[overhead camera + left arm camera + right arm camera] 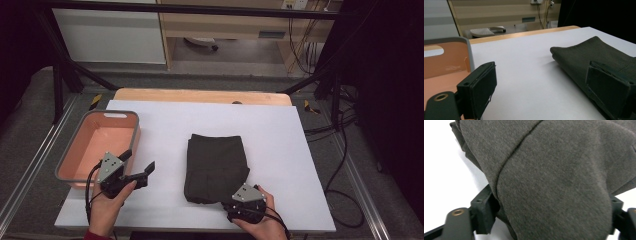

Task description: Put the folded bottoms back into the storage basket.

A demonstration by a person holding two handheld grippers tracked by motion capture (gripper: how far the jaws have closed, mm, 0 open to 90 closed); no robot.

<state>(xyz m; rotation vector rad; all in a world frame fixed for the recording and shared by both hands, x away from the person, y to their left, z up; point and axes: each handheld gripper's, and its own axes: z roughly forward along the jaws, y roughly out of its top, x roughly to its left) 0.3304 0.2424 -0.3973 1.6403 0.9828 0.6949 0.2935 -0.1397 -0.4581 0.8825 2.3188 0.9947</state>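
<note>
A dark grey folded garment (216,165) lies in the middle of the white table cover (285,150). My right gripper (231,200) is at the garment's near right corner. In the right gripper view the thick cloth (549,170) bulges from one jaw to the other, so the right gripper (549,215) is shut on that fold. My left gripper (140,160) is held open just right of the bin's near corner, with nothing between its fingers. In the left gripper view that gripper (544,87) looks across bare table, with the garment (594,55) behind its right jaw.
A salmon bin with a grey rim (95,116) stands empty at the table's left; its wall (466,47) sits close beside the left jaw. A wooden table edge (200,95) runs along the back. Black frame bars and cables surround the table.
</note>
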